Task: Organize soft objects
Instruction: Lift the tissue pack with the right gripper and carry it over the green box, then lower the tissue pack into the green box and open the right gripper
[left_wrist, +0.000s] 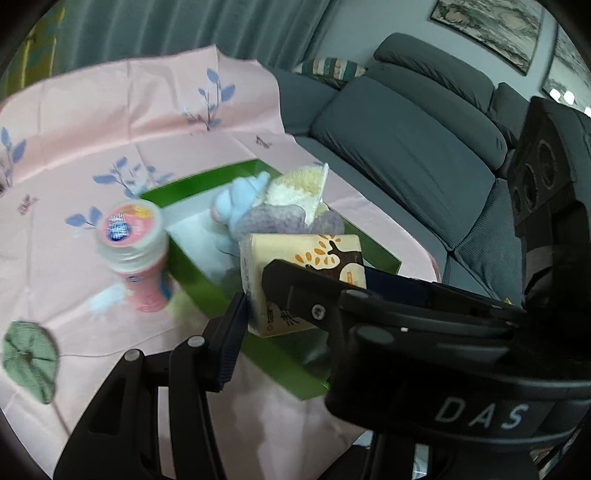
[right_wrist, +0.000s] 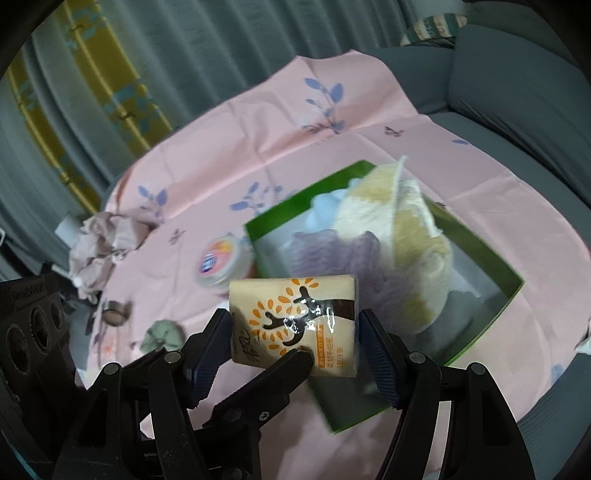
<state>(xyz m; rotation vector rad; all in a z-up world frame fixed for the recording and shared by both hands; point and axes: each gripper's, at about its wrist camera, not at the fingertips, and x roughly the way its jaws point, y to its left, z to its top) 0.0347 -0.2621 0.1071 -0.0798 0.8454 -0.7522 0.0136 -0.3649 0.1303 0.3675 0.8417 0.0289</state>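
Observation:
My right gripper (right_wrist: 293, 332) is shut on a cream tissue pack (right_wrist: 295, 325) with an orange and brown tree print, held over the near corner of a green box (right_wrist: 491, 258). The box holds a cream and tan cloth (right_wrist: 406, 236), a purple knit (right_wrist: 325, 251) and a light blue plush (right_wrist: 325, 206). In the left wrist view the same pack (left_wrist: 295, 266) sits between my left gripper's (left_wrist: 255, 306) finger and the right gripper's finger, over the green box (left_wrist: 195, 277). The left gripper's second finger is hidden. A green scrunchie (left_wrist: 31, 360) lies on the cloth at left.
A pink bottle with a white cap (left_wrist: 133, 243) stands beside the box on the pink floral tablecloth (left_wrist: 110, 110). A crumpled pink cloth (right_wrist: 99, 254) and a small round tin (right_wrist: 114, 312) lie at the left. A grey sofa (left_wrist: 406, 147) is behind.

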